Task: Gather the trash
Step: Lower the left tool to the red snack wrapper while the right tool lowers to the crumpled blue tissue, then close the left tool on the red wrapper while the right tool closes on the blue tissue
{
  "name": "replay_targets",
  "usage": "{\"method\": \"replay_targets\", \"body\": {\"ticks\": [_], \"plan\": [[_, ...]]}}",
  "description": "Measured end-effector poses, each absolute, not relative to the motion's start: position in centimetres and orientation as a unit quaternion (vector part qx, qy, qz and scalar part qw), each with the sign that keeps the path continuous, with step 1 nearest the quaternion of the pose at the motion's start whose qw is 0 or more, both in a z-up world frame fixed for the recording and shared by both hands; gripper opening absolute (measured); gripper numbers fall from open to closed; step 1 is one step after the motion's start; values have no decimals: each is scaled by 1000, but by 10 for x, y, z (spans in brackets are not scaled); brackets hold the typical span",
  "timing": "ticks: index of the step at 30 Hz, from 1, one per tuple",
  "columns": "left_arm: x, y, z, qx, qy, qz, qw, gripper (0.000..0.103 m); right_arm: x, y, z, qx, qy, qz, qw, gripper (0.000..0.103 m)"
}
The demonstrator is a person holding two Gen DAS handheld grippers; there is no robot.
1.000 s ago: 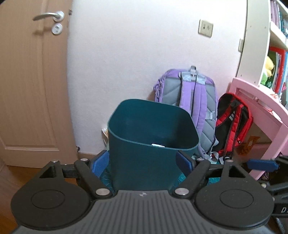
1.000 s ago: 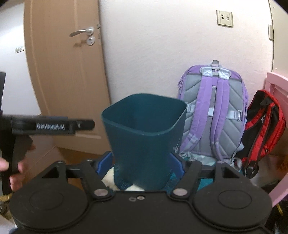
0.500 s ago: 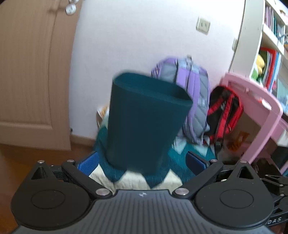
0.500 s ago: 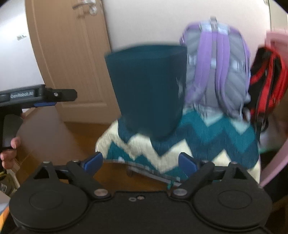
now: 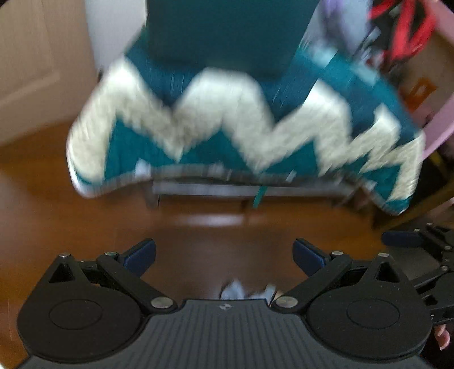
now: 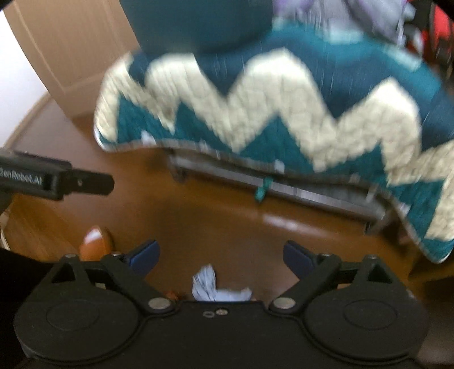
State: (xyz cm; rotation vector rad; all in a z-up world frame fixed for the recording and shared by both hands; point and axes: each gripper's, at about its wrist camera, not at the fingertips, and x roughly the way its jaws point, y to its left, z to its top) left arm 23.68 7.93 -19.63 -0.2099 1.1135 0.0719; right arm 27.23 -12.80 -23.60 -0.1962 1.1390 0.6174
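On the floor (image 6: 215,227), crumpled paper (image 6: 210,283) is being approached below the right gripper (image 6: 220,254); both it and the left gripper (image 5: 224,254) are being held spread; centring before closing is advised.

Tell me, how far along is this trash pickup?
Early, it seems. Nothing looks collected for certain: the teal bin on the zigzag blanket is cut off at the frame's top, its inside hidden. Both the left gripper and right gripper are open and empty. Crumpled white paper lies on the wooden floor, yet to be grabbed.
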Motion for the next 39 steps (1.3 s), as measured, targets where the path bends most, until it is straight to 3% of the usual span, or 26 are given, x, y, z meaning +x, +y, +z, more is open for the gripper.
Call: {"method": "replay_targets", "body": {"ticks": [9,15,27,35,36,38,39], "plan": [[251,90,-356,-164,671,134,711,103,279,-103,-347,-160,599,330,712,90],[245,93,-440,-146,733,153,646,103,269,-86,-411,-220,616,367,661,87],[227,80,-541,-120,799,143,572,103,260,-67,-492,-302,612,414,602,83],[220,85,-565,-132,801,124,570,102,256,-56,-516,-325,607,413,596,67],[219,86,-566,-136,800,120,573,99,256,-55,-516,-326,606,414,596,65],[219,84,-568,-141,800,111,573,89,255,-54,-518,-332,602,411,598,49],[219,83,-568,-142,801,107,572,79,256,-54,-517,-333,603,410,599,49]]}}
